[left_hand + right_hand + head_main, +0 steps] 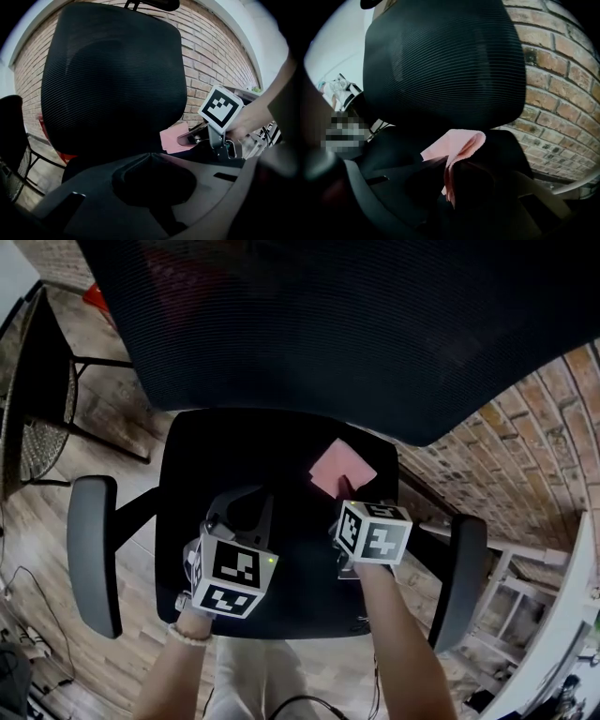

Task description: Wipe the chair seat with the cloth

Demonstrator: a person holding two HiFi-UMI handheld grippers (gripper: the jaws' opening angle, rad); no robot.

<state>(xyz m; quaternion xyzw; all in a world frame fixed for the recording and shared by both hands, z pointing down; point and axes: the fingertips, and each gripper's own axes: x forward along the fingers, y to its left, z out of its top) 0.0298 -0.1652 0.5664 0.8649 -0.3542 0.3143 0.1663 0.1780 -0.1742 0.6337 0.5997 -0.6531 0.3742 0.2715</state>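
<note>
One pink cloth (pixel 342 468) is lying on the far right part of the chair seat (pixel 234 451). Its near edge is being pinched and folded up between the closed jaws of the right gripper (pixel 345 491), and the rest is spreading flat on the black seat under the backrest (pixel 356 324). The left gripper (pixel 246 509) is hanging over the middle of the seat, just beside the right one, its jaws meeting at the tips with nothing between them.

By my reading the wiping step is in hand. The cloth is resting on the surface at one corner, and most of the seat is lying bare to its left and nearer. The next move is calling for the cloth to be pressed flat and dragged leftward and toward the person without bunching.

Counting up, I am seeing one cloth, one seat, one backrest, two grippers and two armrests, left (pixel 94 554) and right (pixel 466 577). One second chair (pixel 37 399) is standing at the far left.
</note>
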